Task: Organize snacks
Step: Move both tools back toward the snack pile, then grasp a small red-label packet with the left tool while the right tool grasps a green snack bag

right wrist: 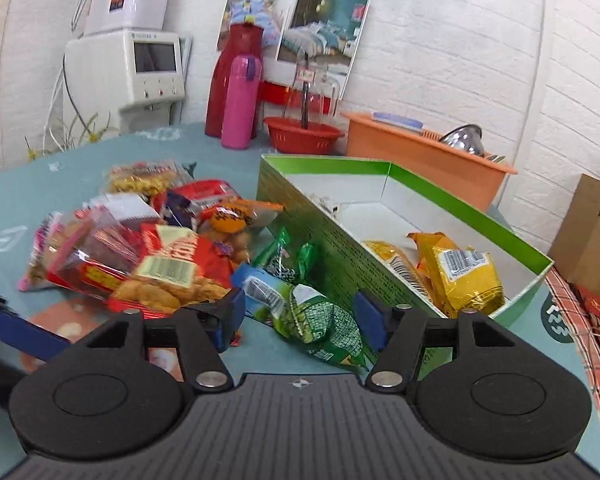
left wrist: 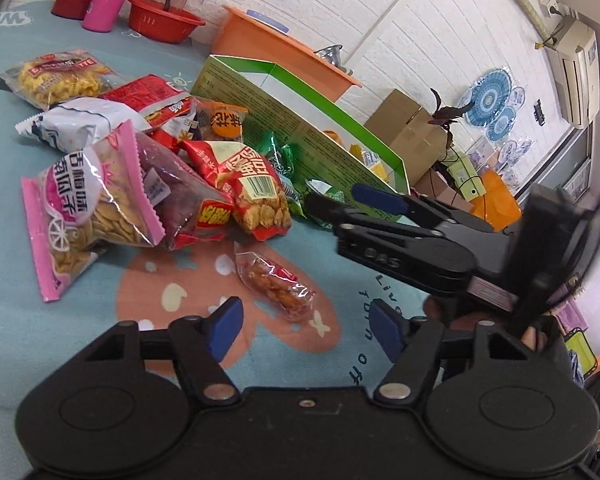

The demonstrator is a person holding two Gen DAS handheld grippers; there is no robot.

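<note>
A green box (left wrist: 284, 120) (right wrist: 339, 252) with a white inside stands open on the teal cloth; yellow packets (right wrist: 459, 276) lie in its near end. Left of it is a heap of snack bags, among them a pink-edged bag (left wrist: 88, 208) and a red bag (left wrist: 252, 192) (right wrist: 168, 268). My left gripper (left wrist: 305, 328) is open over the cloth, just behind a small clear packet of orange snacks (left wrist: 276, 280). My right gripper (right wrist: 300, 316) (left wrist: 341, 200) is open beside the box's near wall. A green packet (right wrist: 319, 320) lies on the cloth between its fingers, unclamped.
At the back stand a red flask (right wrist: 228, 80), a pink bottle (right wrist: 242, 100), a red basket (right wrist: 300, 132) and an orange tub (right wrist: 411, 148). A cardboard box (right wrist: 591, 232) sits off the table's right edge. The left gripper's blue finger (right wrist: 20, 332) shows at lower left.
</note>
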